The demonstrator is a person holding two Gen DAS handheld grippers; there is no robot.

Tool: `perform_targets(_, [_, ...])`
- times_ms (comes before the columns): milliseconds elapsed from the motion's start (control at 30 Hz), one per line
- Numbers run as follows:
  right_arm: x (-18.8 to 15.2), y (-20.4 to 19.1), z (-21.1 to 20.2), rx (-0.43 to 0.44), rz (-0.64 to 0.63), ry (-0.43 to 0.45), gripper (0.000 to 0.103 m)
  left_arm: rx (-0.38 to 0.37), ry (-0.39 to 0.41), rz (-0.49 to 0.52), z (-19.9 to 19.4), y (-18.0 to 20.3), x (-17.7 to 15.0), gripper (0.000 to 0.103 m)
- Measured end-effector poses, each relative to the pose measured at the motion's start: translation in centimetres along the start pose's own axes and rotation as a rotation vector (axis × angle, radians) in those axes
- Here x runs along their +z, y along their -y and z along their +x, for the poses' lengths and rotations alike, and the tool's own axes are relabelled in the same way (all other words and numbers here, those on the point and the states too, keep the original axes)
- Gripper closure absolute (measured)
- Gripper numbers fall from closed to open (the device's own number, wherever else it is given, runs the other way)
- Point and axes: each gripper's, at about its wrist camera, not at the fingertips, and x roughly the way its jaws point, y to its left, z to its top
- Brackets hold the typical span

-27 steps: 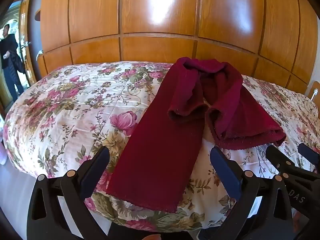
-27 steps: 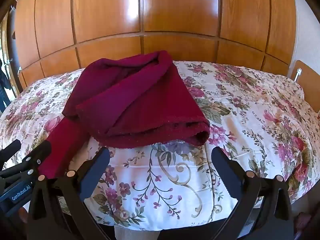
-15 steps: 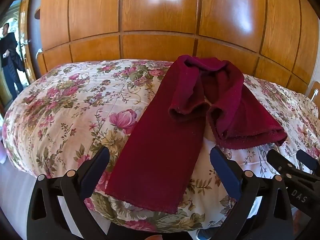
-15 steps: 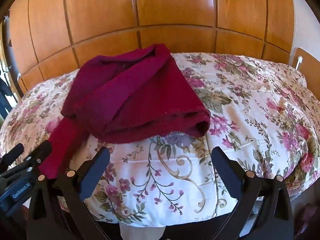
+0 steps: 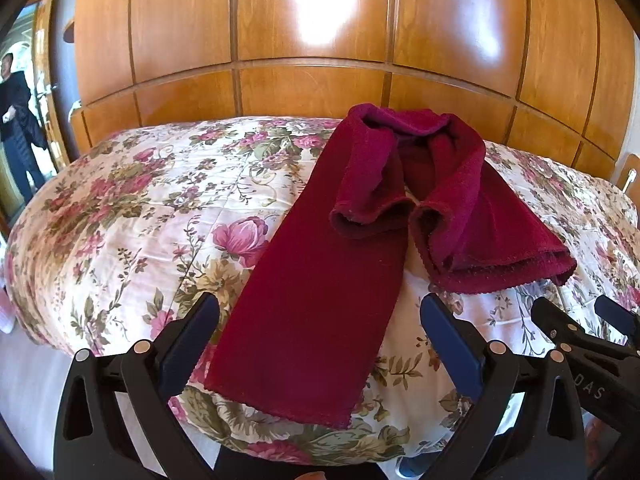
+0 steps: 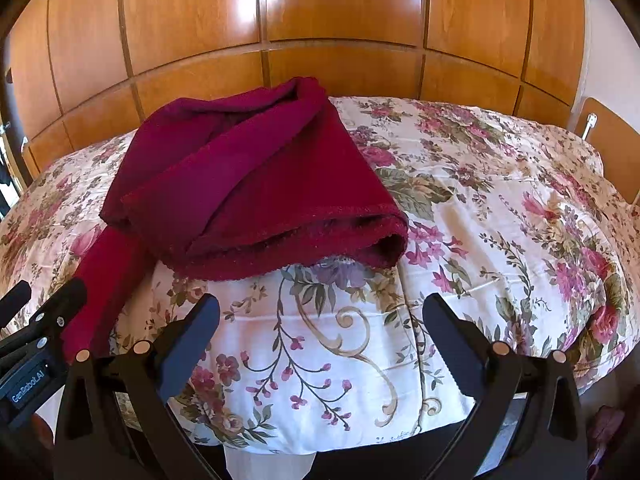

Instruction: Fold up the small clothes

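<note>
1. The left gripper (image 5: pixel 320 312) hovers with its jaws spread wide and nothing between them. The flat near end of the dark red garment (image 5: pixel 316 304) lies just beyond and between its fingertips, running up to the edge of the floral bedspread (image 5: pixel 132 216).
2. The right gripper (image 6: pixel 320 312) is likewise spread and empty. The bunched, doubled-over end of the garment (image 6: pixel 256 196) sits ahead of it and a little to its left, with bare bedspread (image 6: pixel 500 216) directly under its tips.
3. Far ahead of both grippers the cloth loops back on itself near the wooden panelling (image 5: pixel 312 88); how many layers are stacked there is hard to tell from these angles.
4. The step in hand looks like the first grasp. Done well, each gripper would take one corner of a free hem, low to the bed, catching cloth only and not the cover.
5. The rumpled end probably needs pulling straight first, or the fold will trap creases.
</note>
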Motion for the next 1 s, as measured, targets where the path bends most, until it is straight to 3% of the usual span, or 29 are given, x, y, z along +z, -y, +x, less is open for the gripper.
perform_targets(1000, [0.05,-0.55,-0.38,-0.01,-0.021,0.015,0.002,-0.005,-0.006,-0.006,0.18,-0.05,-0.08,0.003])
